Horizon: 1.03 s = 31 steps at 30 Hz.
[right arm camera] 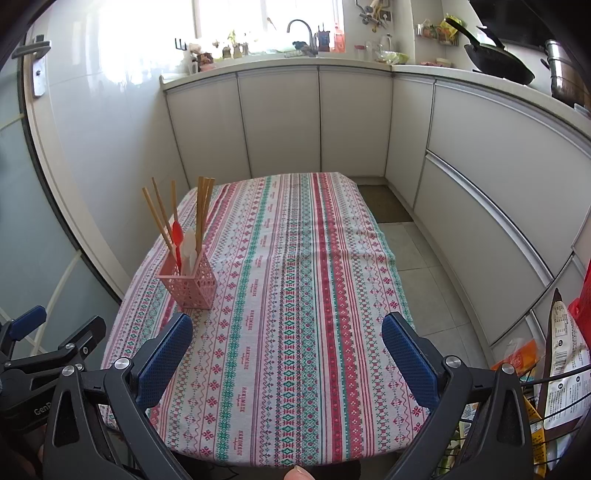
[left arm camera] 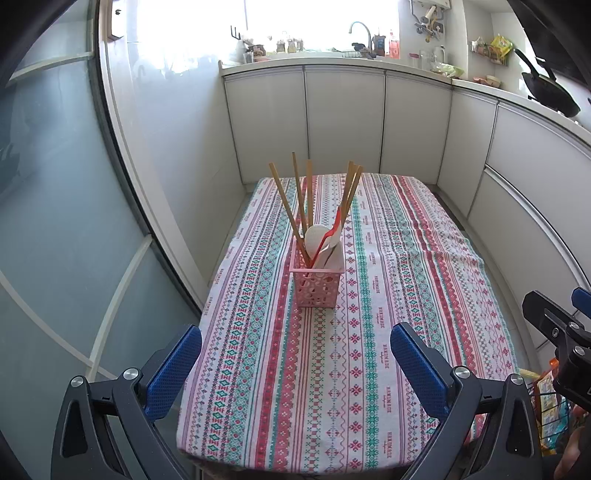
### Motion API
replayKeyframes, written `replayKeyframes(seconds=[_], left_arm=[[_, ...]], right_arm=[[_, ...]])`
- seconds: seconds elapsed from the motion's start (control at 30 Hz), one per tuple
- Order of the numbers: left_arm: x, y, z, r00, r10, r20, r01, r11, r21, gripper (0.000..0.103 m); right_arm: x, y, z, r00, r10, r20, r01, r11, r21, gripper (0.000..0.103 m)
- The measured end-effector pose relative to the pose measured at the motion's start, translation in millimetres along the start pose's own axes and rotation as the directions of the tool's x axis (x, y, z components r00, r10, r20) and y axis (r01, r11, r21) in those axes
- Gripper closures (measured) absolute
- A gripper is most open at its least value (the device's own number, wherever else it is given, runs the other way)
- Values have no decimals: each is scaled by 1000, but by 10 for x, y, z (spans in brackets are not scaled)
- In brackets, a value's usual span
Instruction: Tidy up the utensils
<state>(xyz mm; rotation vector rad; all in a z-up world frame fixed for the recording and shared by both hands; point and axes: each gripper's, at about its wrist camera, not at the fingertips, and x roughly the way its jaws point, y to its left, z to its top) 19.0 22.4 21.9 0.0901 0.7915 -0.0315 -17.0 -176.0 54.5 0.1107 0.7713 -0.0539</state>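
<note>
You're facing a small kitchen. White cabinet doors wrap the back and right side under a pale countertop. Bright window above the sink, blown out with daylight; a curved faucet stands before it. Glossy white wall on your left, frosted glass door panel nearer you. Black wok sits on the right-hand counter, a steel pot just beside it. The table wears a striped patterned tablecloth. Grey floor tiles to its right, a dark mat beyond them.
</note>
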Motion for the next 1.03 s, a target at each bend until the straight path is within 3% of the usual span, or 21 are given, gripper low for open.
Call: replayKeyframes(seconds=[1.03], left_arm=[[22,-5,2,1000,-4,-2,4,1000,0,0]], right_arm=[[22,-6,-8,1000,-3,-4,3,1000,0,0]])
